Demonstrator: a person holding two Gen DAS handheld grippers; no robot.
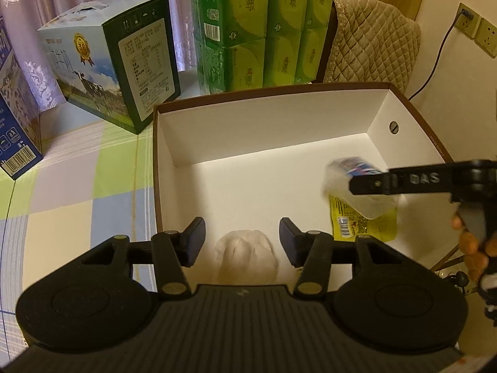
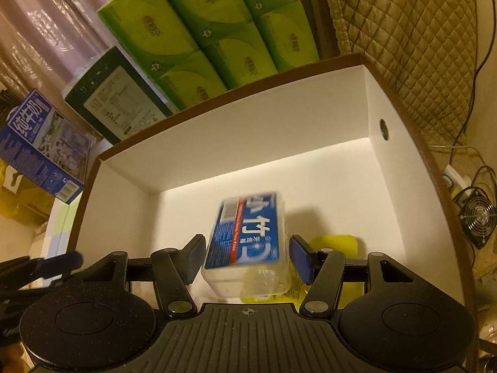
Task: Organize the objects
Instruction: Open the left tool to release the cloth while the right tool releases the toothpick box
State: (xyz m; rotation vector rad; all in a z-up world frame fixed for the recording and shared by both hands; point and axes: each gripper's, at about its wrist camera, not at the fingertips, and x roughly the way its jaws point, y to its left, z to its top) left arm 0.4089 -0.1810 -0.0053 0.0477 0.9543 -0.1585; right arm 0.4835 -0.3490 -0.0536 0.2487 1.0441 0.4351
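A white cardboard box (image 1: 264, 130) with a brown rim stands open on the checked tablecloth. My left gripper (image 1: 242, 239) hangs open over its near edge, a pale crumpled bundle (image 1: 245, 255) lying on the floor of the box between its fingers. My right gripper (image 2: 247, 255) reaches in from the right, jaws apart. A clear plastic case with a blue label (image 2: 248, 233) sits between its fingers, blurred while the fingers stay sharp. In the left wrist view the case (image 1: 341, 174) is just above a yellow packet (image 1: 372, 227), which lies on the box floor (image 2: 338, 242).
Behind the box stand stacked green tissue packs (image 1: 257, 25), a milk carton (image 1: 124, 62) and a blue carton (image 1: 15, 130). A quilted chair cover (image 1: 372, 37) and wall sockets (image 1: 478, 28) are at the right. A small fan (image 2: 478, 214) sits on the floor.
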